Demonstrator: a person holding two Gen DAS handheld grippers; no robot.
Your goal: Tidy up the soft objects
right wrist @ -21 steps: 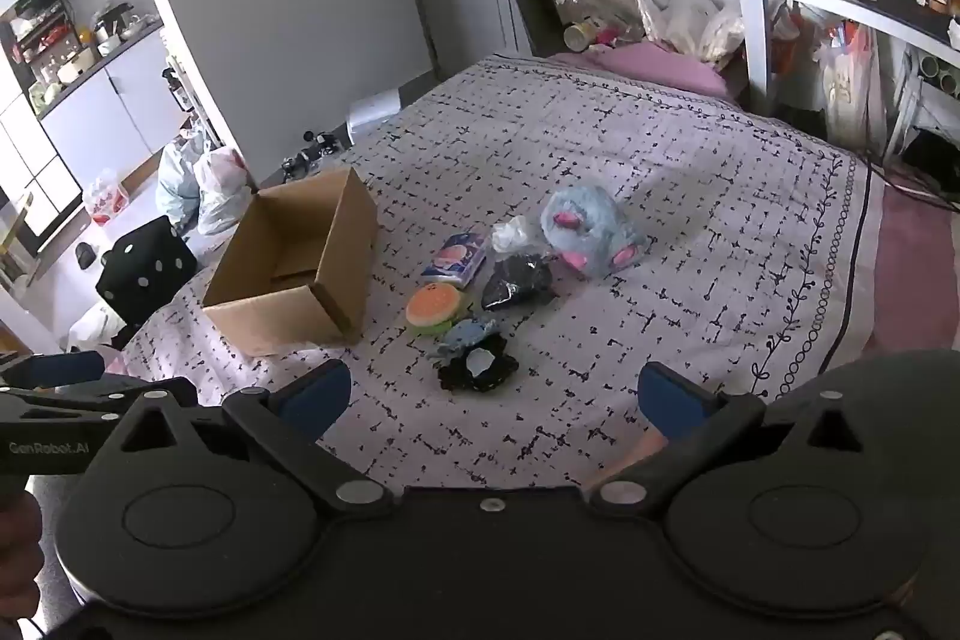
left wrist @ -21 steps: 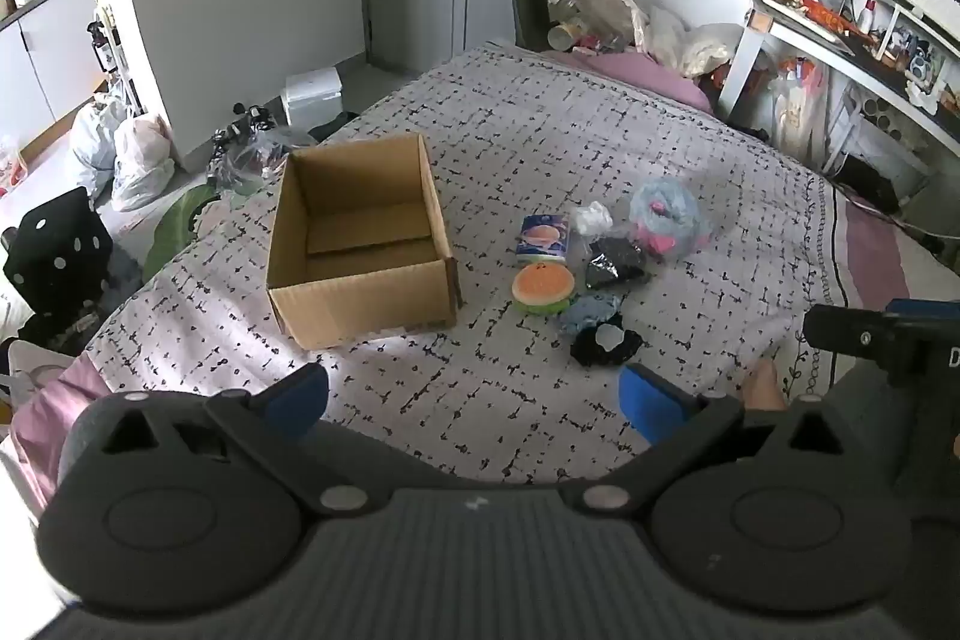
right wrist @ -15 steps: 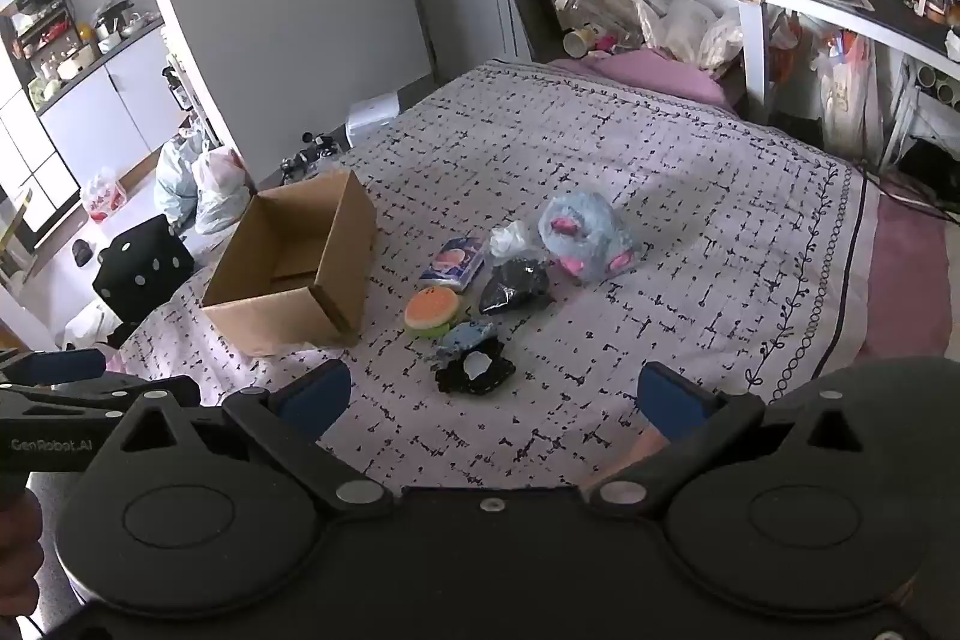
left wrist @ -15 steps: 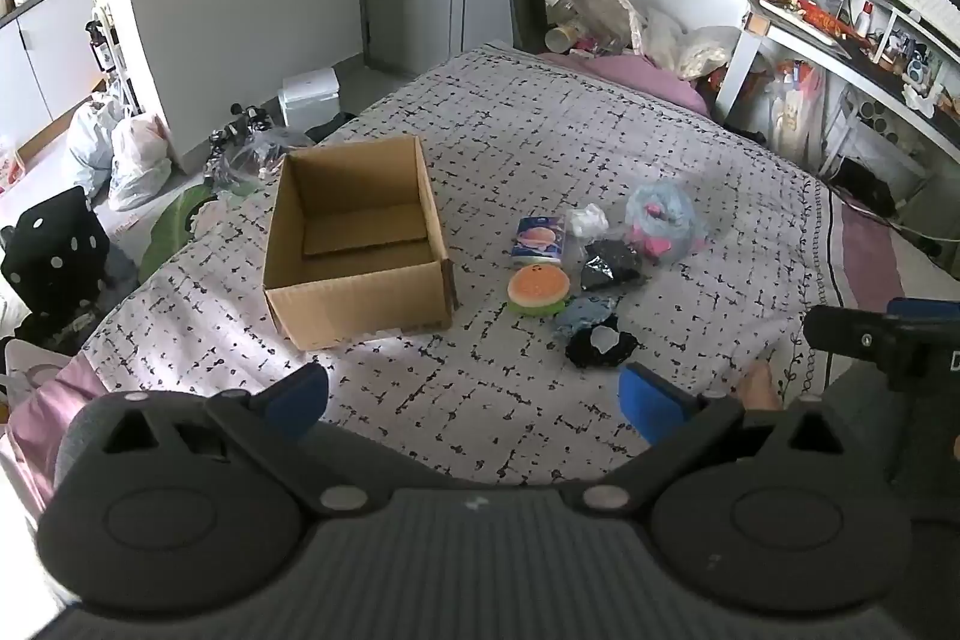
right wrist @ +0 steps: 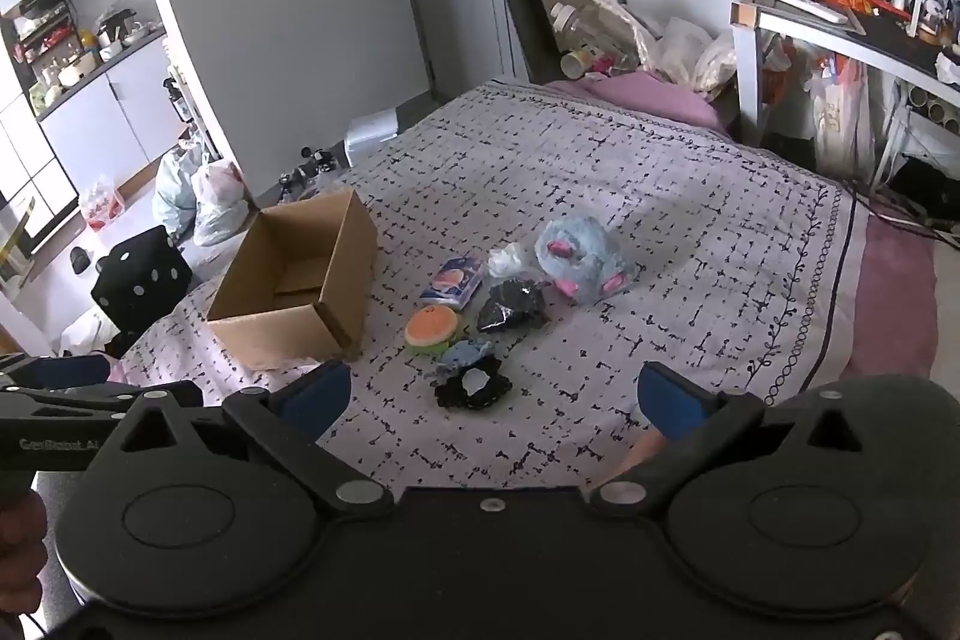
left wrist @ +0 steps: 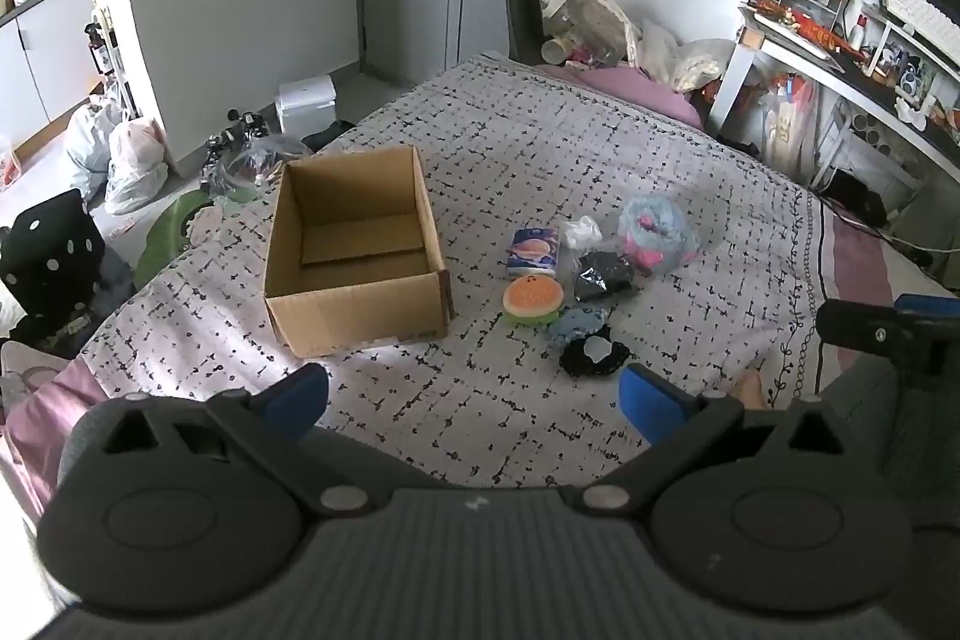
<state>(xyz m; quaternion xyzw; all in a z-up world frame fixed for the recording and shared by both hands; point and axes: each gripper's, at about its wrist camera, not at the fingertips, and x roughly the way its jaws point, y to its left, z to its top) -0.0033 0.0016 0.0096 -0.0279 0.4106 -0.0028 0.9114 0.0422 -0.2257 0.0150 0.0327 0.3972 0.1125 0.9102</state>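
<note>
In the left wrist view, the left tool (left wrist: pixel 474 397) is sitting at the bottom of the frame with its two blue-tipped fingers spread wide and nothing between them, hanging above the bed (left wrist: pixel 600 148) and its patterned cover. A cardboard box (left wrist: pixel 354 250) is standing open left of centre, and it is showing only its own flaps inside. Just right of it, a small heap of soft things is lying on the cover: a burger-shaped toy (left wrist: pixel 533 298), a blue packet (left wrist: pixel 534 250) above it, a white wad (left wrist: pixel 581 232), a black pouch (left wrist: pixel 602 274), a blue plush in a clear bag (left wrist: pixel 657 232), a blue cloth (left wrist: pixel 576 322) and a black scrunchie (left wrist: pixel 594 358) lowest in the heap. At the right edge, part of the right tool is poking in. In the right wrist view, the right tool (right wrist: pixel 492 397) is likewise filling the bottom, its fingers spread apart and pinching nothing. The box (right wrist: pixel 294 292) is sitting left of centre here, and the heap is lying at mid-frame, with the burger toy (right wrist: pixel 431 325) near the box and the plush (right wrist: pixel 582 256) farthest right.
</note>
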